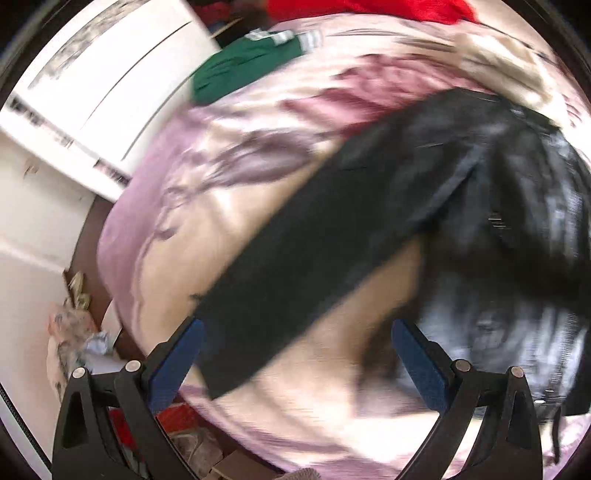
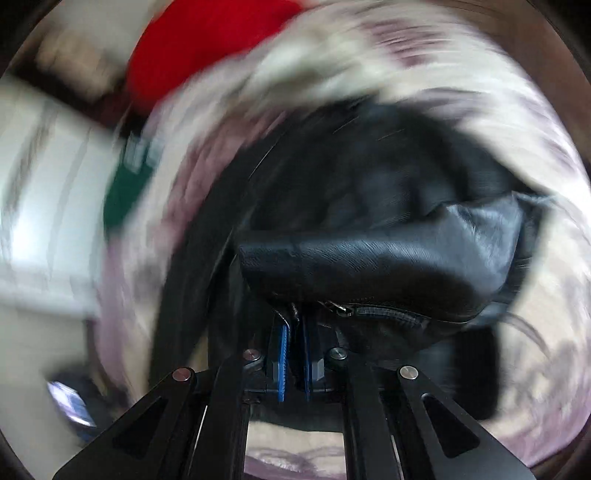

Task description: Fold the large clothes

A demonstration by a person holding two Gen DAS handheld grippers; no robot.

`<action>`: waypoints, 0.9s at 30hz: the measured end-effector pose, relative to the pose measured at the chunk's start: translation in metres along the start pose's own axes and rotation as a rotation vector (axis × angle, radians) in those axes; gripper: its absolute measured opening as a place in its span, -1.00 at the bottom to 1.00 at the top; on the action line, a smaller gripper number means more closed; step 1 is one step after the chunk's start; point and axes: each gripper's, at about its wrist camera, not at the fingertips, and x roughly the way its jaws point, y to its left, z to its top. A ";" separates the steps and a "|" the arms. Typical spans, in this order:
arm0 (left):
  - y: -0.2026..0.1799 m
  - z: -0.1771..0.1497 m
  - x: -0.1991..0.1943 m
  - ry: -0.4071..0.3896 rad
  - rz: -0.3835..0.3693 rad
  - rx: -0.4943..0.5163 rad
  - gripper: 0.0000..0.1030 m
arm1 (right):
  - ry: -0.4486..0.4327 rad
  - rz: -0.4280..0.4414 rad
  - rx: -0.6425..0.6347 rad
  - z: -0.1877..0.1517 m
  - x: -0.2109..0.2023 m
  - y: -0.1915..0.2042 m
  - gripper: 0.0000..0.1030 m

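A black leather jacket (image 1: pixel 424 206) lies across a pink and cream patterned bedspread (image 1: pixel 236 177), one sleeve stretched toward the lower left. My left gripper (image 1: pixel 295 347) is open and empty, hovering just above the sleeve's end. My right gripper (image 2: pixel 294 332) is shut on the black jacket (image 2: pixel 369 266) near its zipper (image 2: pixel 373 312) and holds a bunched fold of it up in front of the camera. Both views are blurred by motion.
A green garment (image 1: pixel 243 66) and a red one (image 1: pixel 362 9) lie at the far side of the bed. A white cabinet (image 1: pixel 103 85) stands to the left. Clutter (image 1: pixel 74 325) sits on the floor beside the bed's left edge.
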 end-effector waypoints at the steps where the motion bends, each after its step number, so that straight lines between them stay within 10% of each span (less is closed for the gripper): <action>1: 0.013 -0.005 0.008 0.011 0.021 -0.018 1.00 | 0.044 -0.014 -0.064 -0.011 0.025 0.021 -0.86; 10: 0.071 -0.033 0.051 0.104 0.087 -0.100 1.00 | 0.330 -0.102 -0.453 -0.095 0.163 0.123 -0.68; 14: 0.072 -0.031 0.044 0.094 0.054 -0.096 1.00 | 0.327 0.078 -0.193 -0.083 0.109 0.071 -0.01; 21: 0.040 -0.012 0.020 0.026 -0.010 -0.029 1.00 | 0.133 -0.072 0.363 -0.085 0.034 -0.142 0.19; 25: 0.011 -0.007 0.011 0.005 -0.054 0.033 1.00 | 0.026 -0.272 0.443 -0.084 0.025 -0.248 -0.26; 27: -0.002 -0.007 0.008 -0.004 -0.064 0.074 1.00 | -0.041 -0.361 0.511 -0.092 0.014 -0.292 -1.00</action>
